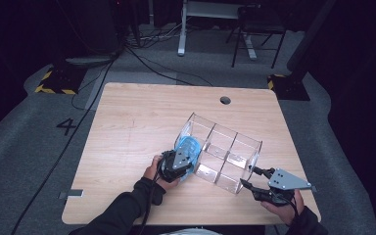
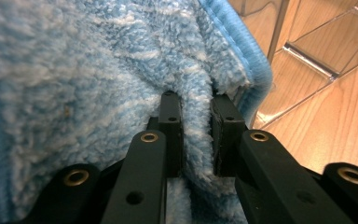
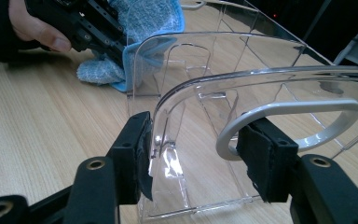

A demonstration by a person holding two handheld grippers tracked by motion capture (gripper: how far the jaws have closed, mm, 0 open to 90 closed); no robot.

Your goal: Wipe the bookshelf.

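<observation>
Left tool pinched on a fold of blue cloth, pressed against the near end wall of the clear organizer, apparently to wipe it. Right tool spread around the organizer's opposite corner, one pad at the curved wall, the other by a white handle; likely bracing it, though firm pressure couldn't be told. Organizer stood skewed mid-tabletop. Forearms entered from the near edge, left hand curled low, right hand angled inward.

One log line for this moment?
left tool: shut on blue cloth | right tool: straddling clear organizer wall, open | table: organizer tilted
</observation>
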